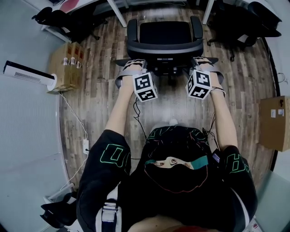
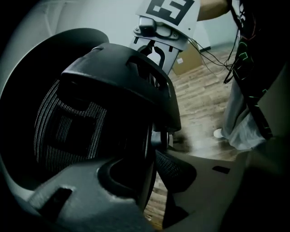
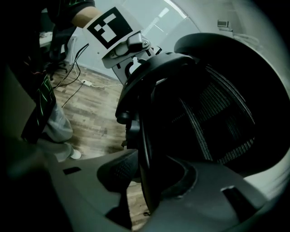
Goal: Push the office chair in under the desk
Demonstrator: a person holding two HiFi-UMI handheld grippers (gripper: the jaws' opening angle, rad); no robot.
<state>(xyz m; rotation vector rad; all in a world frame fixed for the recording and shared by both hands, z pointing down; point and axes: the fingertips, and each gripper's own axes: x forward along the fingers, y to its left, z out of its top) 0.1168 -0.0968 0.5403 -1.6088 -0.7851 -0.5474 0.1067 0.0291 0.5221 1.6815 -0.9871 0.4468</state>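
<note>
A black office chair [image 1: 164, 32] stands on the wood floor right in front of me, its seat facing the white desk legs [image 1: 118, 13] at the top of the head view. My left gripper [image 1: 132, 67] holds the left end of the backrest's top rim [image 1: 164, 49]. My right gripper [image 1: 203, 64] holds the right end. In the left gripper view the mesh backrest [image 2: 68, 127] fills the left side, and its thin edge sits between the pads of my left gripper [image 2: 152, 167]. The right gripper view mirrors this: the backrest [image 3: 217, 118] edge runs between the pads of my right gripper [image 3: 142, 176].
A cardboard box [image 1: 68, 65] and a white slim device [image 1: 27, 74] stand at the left, and another box [image 1: 274, 122] at the right. More black chairs [image 1: 244, 22] are parked at the top corners. A power strip [image 1: 85, 146] with cables lies on the floor at my left.
</note>
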